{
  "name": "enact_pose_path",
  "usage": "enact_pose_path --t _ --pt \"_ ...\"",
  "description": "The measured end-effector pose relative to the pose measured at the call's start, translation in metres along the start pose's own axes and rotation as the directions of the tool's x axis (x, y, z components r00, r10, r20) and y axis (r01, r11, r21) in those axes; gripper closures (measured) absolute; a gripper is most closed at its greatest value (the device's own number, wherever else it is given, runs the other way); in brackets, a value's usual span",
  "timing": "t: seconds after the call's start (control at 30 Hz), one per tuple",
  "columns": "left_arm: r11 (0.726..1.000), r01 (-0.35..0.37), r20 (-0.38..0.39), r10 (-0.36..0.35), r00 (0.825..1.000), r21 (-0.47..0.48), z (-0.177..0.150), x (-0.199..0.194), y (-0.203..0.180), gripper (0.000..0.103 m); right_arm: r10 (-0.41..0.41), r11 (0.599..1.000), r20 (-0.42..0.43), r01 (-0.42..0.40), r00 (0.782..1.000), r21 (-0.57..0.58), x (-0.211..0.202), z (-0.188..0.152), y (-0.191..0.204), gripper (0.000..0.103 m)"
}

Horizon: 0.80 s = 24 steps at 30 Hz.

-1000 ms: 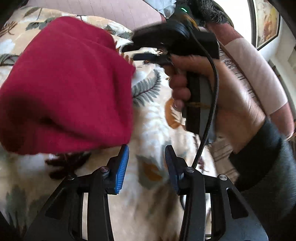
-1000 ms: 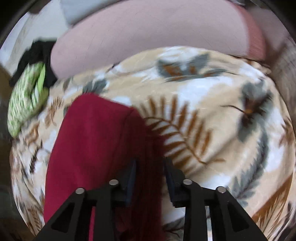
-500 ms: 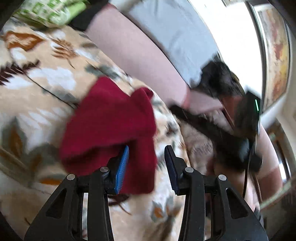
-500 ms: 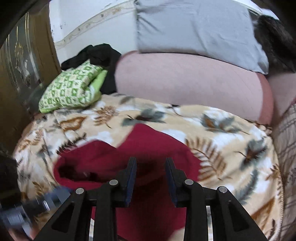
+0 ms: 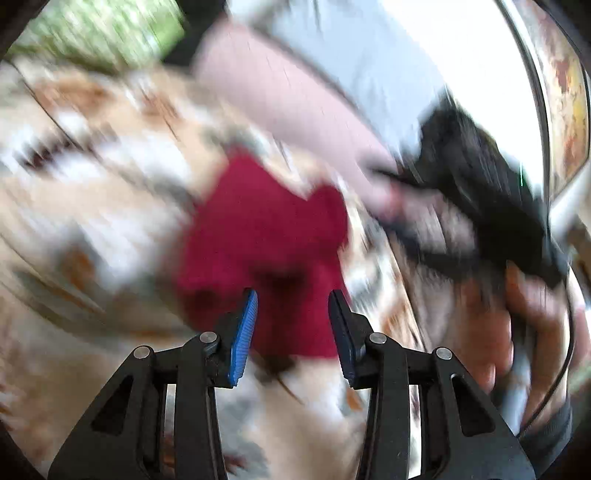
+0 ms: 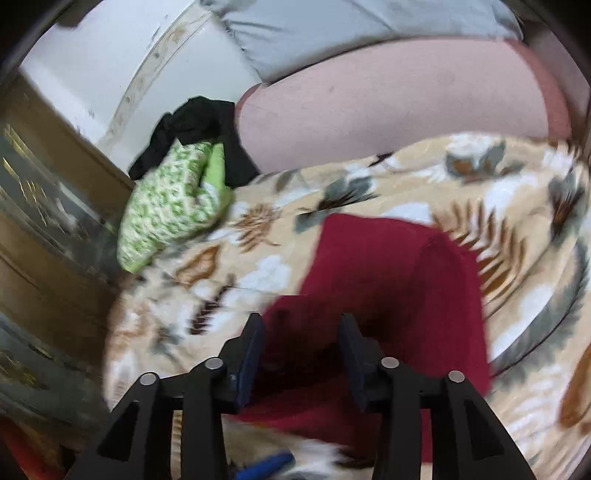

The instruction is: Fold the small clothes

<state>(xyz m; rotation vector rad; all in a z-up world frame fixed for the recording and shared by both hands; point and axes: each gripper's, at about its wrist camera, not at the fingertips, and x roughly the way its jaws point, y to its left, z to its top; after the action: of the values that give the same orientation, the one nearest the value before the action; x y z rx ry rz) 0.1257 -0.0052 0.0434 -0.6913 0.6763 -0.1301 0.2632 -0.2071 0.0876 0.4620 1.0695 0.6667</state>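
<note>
A dark red garment (image 6: pixel 391 288) lies folded on a leaf-patterned blanket (image 6: pixel 517 229). It also shows, blurred, in the left wrist view (image 5: pixel 266 240). My left gripper (image 5: pixel 291 306) is open and empty, just above the garment's near edge. My right gripper (image 6: pixel 301 332) is open and empty, hovering over the garment's near left part. The right gripper's black body and the hand holding it (image 5: pixel 517 258) show at the right of the left wrist view.
A green patterned folded cloth (image 6: pixel 170 206) and a black garment (image 6: pixel 199 129) lie at the blanket's far left. A pink cushion (image 6: pixel 399 103) and grey pillow (image 6: pixel 351 26) line the back. A brown wooden panel (image 6: pixel 44 229) stands at left.
Both grippers have pulled back from the red garment, which now lies folded on the blanket. The left view swung fast and is blurred now.
</note>
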Motion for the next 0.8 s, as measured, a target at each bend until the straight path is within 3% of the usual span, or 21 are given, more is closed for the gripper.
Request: enact_pose_path --t 0.03,0.1,0.17,0.23,0.3,0.37,0.43,0.53,0.57,0.63,0.67,0.7,0.77,0.8 --pt "1.0 -0.024 0.045 0.024 0.999 -0.004 0.012 -0.005 0.007 0.065 0.052 0.992 0.026 -0.055 0.998 0.115 -0.005 -0.009 -0.009 0.045" --pt "0.998 -0.055 0.078 0.057 0.995 -0.024 0.034 -0.004 0.017 0.065 0.095 0.963 0.065 -0.108 0.993 0.248 -0.009 -0.028 -0.024 0.001" --pt "0.997 -0.036 0.067 0.041 0.997 -0.072 0.05 0.008 0.028 0.062 0.122 0.927 0.059 -0.135 0.991 0.35 -0.002 -0.054 -0.04 0.0" --pt "0.998 -0.027 -0.027 0.026 0.999 -0.051 0.058 0.035 0.032 0.059 0.163 0.898 0.023 -0.158 0.986 0.411 0.013 -0.064 -0.049 0.0" --pt "0.998 -0.014 -0.122 0.008 0.992 -0.054 0.051 0.059 0.036 0.059 0.171 0.88 0.038 -0.17 0.985 0.444 0.022 -0.061 -0.052 0.0" --pt "0.998 0.012 -0.198 -0.022 0.98 -0.053 0.035 0.074 0.033 0.059 0.15 0.889 0.049 -0.156 0.988 0.431 0.03 -0.047 -0.047 0.0" --pt "0.998 0.008 -0.227 0.006 0.974 0.059 0.025 0.073 0.015 0.059 0.123 0.9 0.042 -0.13 0.991 0.416 0.033 -0.035 -0.044 0.0" --pt "0.99 0.001 -0.232 0.031 0.972 0.139 0.017 0.07 0.003 0.059 0.061 0.932 -0.053 -0.038 0.997 0.36 0.042 -0.027 -0.034 0.0" --pt "0.991 -0.001 -0.234 0.032 0.972 0.131 0.015 0.071 0.004 0.059 0.04 0.94 -0.081 -0.01 0.996 0.342 0.045 -0.029 -0.032 0.002" --pt "0.994 -0.006 -0.238 0.033 0.971 0.112 0.015 0.07 0.006 0.059 0.015 0.945 -0.097 0.017 0.995 0.327 0.048 -0.035 -0.036 0.019" --pt "0.994 -0.009 -0.239 0.034 0.97 0.106 0.016 0.069 0.007 0.059 0.014 0.944 -0.106 0.022 0.994 0.33 0.049 -0.036 -0.04 0.038" --pt "0.995 -0.013 -0.24 0.037 0.97 0.101 0.016 0.068 0.007 0.059 0.013 0.945 -0.119 0.027 0.993 0.325 0.051 -0.038 -0.045 0.065" --pt "0.998 0.009 -0.243 0.007 0.97 0.063 0.019 0.062 0.009 0.059 -0.025 0.964 -0.127 0.058 0.992 0.259 0.048 -0.038 -0.049 0.085" --pt "0.999 -0.002 -0.234 0.014 0.972 0.049 0.021 0.059 0.011 0.059 -0.048 0.973 -0.114 0.072 0.992 0.221 0.042 -0.036 -0.051 0.087"
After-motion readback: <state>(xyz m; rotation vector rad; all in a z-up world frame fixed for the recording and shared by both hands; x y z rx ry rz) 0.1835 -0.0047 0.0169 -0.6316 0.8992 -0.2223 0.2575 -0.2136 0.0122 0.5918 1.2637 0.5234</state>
